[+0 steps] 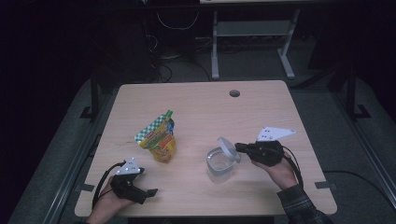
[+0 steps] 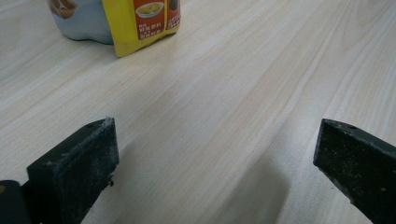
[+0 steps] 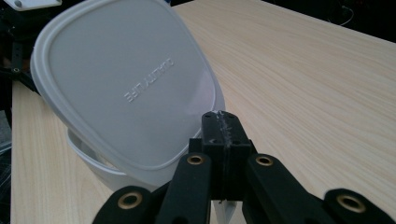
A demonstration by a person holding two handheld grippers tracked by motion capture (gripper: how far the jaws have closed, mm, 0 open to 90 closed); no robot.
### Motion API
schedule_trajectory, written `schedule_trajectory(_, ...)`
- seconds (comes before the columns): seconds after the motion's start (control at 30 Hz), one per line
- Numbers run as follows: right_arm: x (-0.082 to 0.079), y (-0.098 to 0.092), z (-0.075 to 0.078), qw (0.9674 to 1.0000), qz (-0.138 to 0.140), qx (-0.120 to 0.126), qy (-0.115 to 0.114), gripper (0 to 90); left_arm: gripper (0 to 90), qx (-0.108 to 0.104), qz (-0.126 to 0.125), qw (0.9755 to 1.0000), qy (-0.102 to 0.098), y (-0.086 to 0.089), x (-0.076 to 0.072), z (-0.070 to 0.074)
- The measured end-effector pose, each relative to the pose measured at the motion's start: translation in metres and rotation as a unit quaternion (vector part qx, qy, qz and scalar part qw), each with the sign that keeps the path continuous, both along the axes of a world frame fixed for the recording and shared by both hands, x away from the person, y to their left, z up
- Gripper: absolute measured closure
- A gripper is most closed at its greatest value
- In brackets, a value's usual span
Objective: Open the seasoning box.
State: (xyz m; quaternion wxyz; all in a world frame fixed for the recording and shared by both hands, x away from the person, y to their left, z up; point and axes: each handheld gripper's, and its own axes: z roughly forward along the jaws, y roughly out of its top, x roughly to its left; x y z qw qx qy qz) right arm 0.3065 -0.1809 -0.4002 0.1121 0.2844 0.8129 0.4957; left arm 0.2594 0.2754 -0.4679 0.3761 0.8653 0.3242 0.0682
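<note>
We hold the translucent white plastic lid (image 3: 126, 88) by its edge tab in the right gripper (image 1: 239, 147), jaws pressed together on that tab, the lid tilted up and half lifted off the clear plastic tub (image 1: 219, 165) that stands on the pale wooden table (image 1: 261, 112) right of centre. In the right gripper view the lid's lower edge sits near or on the tub's rim; whether it is fully free we cannot tell. We judge the lid light, thin and somewhat flexible, smooth enough to slide in a weak pinch, so the tab or the raised rim is the sensible hold; a grip on the flat middle would find nothing to bite. The tub looks equally light and likely to skate or tip if the lid drags on it, so steadying its wall may be needed. Our left gripper (image 1: 150, 192) rests low near the table's front-left corner, jaws spread wide with nothing between them, well apart from the tub. A yellow and green foil snack pouch (image 1: 159, 138) stands upright left of the tub, untouched, and should crumple easily if squeezed.
</note>
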Motion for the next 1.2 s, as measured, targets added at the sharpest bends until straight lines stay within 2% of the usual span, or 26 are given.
schedule_trajectory(0.47, 0.0, -0.001, -0.007, 1.0, 0.001, -0.006, 0.006, 89.7, 0.0, 0.001, -0.001, 1.0, 0.001, 0.0, 0.0, 0.0)
schedule_trajectory(0.73, 0.001, -0.001, -0.011, 0.9997, -0.005, -0.022, 0.007, 89.7, 0.0, 0.004, -0.003, 1.0, 0.001, 0.001, 0.001, 0.0)
schedule_trajectory(0.97, 0.001, -0.009, -0.016, 0.9996, -0.017, -0.019, 0.009, 89.7, 0.0, 0.001, -0.002, 1.0, 0.0, 0.001, 0.0, 0.0)
schedule_trajectory(1.2, -0.011, -0.021, -0.024, 0.9989, -0.029, -0.024, 0.027, 89.6, 0.0, -0.002, 0.001, 1.0, -0.001, 0.001, 0.0, 0.0)
